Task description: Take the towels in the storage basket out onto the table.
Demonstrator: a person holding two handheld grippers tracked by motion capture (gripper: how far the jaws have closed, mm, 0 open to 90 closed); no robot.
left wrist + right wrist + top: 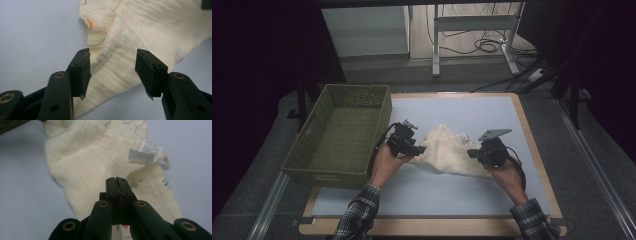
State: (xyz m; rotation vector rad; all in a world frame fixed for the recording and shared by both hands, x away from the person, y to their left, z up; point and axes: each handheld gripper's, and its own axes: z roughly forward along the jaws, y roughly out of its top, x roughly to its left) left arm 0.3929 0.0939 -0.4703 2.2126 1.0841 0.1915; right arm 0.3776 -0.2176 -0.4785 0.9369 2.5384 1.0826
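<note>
Left tongs (pixel 112 72) stand spread over the cream cloth (pixel 140 37); right tongs (pixel 117 185) are pressed together above it.

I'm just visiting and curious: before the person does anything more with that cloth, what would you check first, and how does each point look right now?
1. Right hand-held gripper shut: ok, its jaws are pressed together above the cream cloth.
2. Cloth actually pinched by it: cannot tell, no fold shows plainly between the pads.
3. Left hand-held gripper ready to take hold: ok, jaws apart with a cloth edge lying between them, pads not pressing.
4. Cloth lies on the table, not hanging over its edge: ok.
5. Green basket within reach at the left: ok, upright beside the left hand.
6. White label free of the jaws: ok.
</note>
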